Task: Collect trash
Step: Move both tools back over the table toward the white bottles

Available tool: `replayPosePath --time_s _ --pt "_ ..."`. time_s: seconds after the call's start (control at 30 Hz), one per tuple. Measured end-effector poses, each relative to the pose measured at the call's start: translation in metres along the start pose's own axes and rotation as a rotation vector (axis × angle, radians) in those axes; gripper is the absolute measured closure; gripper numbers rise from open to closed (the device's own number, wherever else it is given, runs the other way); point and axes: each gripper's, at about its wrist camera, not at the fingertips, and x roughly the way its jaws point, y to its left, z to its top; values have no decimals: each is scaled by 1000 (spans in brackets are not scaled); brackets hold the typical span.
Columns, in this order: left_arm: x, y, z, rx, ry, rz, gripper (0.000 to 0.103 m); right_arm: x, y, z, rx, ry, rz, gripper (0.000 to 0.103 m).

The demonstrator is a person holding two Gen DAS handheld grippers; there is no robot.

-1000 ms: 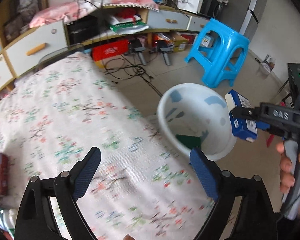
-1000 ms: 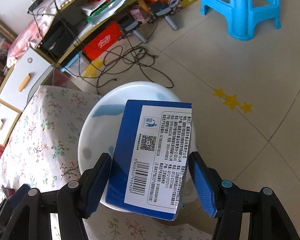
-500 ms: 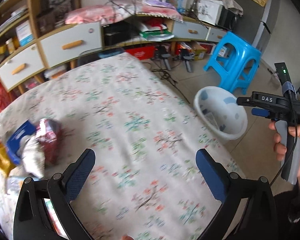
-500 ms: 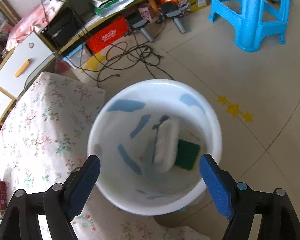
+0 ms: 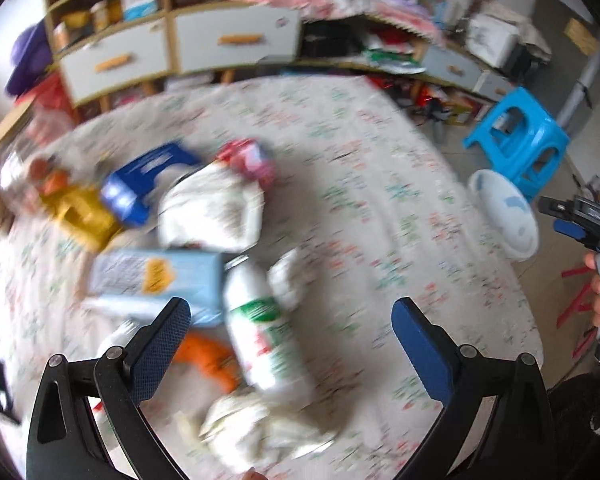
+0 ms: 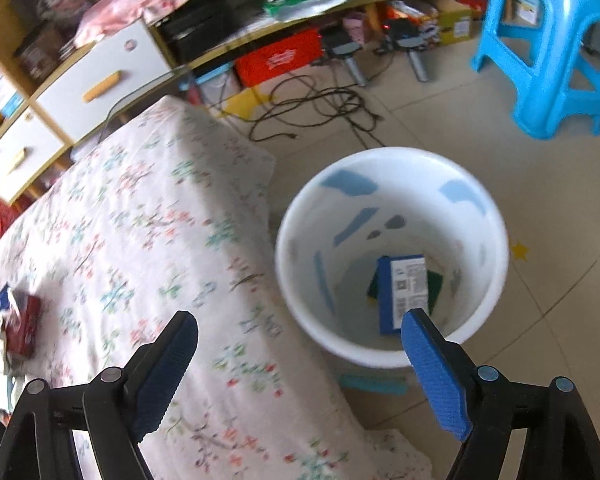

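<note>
My left gripper point(image 5: 292, 340) is open and empty above a pile of trash on the floral table point(image 5: 380, 208): a white bottle with a green label point(image 5: 266, 332), a light blue carton point(image 5: 156, 280), crumpled white paper point(image 5: 212, 212), a blue box point(image 5: 140, 184) and a gold wrapper point(image 5: 80, 216). My right gripper point(image 6: 300, 360) is open and empty over the table edge beside the white bin point(image 6: 392, 256). A blue box point(image 6: 404, 292) lies in the bin on a green item. The bin point(image 5: 504, 216) also shows in the left wrist view.
A blue plastic stool point(image 6: 552, 48) stands on the floor behind the bin. Cables point(image 6: 320, 108) and shelves with drawers point(image 6: 100, 80) lie beyond the table. A red packet point(image 6: 22, 332) lies at the table's far left in the right wrist view.
My right gripper opened and the blue box fell into the bin. My left gripper swung left from the bin toward the trash pile.
</note>
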Motion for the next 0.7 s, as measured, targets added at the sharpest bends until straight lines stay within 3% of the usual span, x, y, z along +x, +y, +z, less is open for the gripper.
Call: replayPosePath --time_s 0.27,0.7 --pt "-16 63 -21 -77 18 55 1 5 49 -23 -88 65 53 14" --pt "-7 125 -59 -174 111 24 2 23 134 -63 -269 155 96 14"
